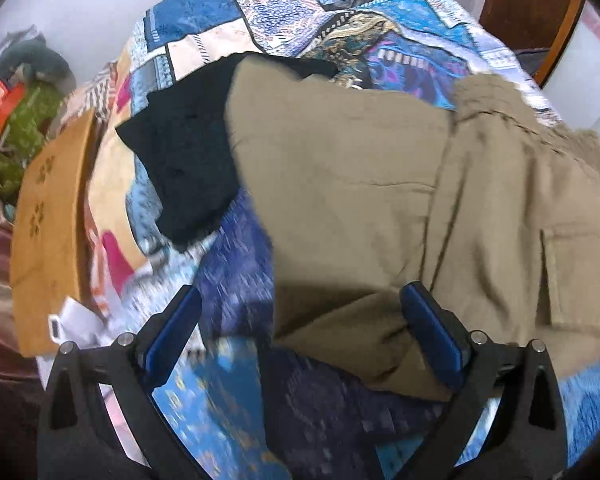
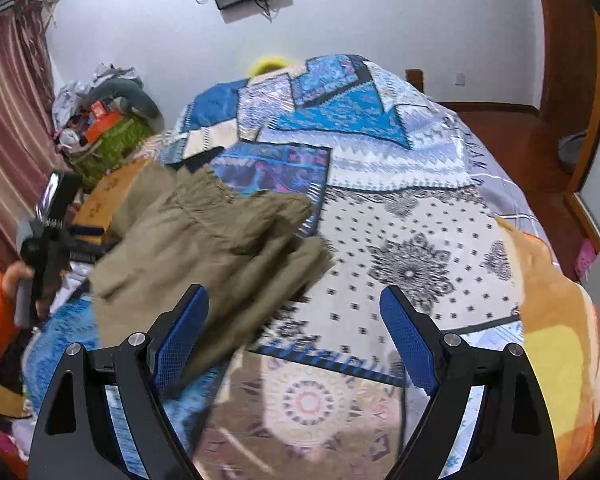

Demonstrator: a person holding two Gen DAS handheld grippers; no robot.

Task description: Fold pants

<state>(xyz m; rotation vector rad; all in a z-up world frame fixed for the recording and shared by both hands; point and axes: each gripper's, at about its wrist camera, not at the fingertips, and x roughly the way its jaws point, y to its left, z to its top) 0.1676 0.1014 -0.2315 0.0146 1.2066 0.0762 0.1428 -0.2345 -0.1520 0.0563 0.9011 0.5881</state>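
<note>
Two grippers, both mine, hang over the bed (image 2: 400, 208) with jaws wide and nothing gripped: the left gripper (image 1: 300, 320) over the near hem of the khaki pants (image 1: 360, 184), the right gripper (image 2: 294, 320) just beside them. Pants lie bunched toward the bed's left edge, partly over a black garment (image 1: 180, 152). Layers appear doubled, so I judge one fold made; squaring and the last fold remain.
</note>
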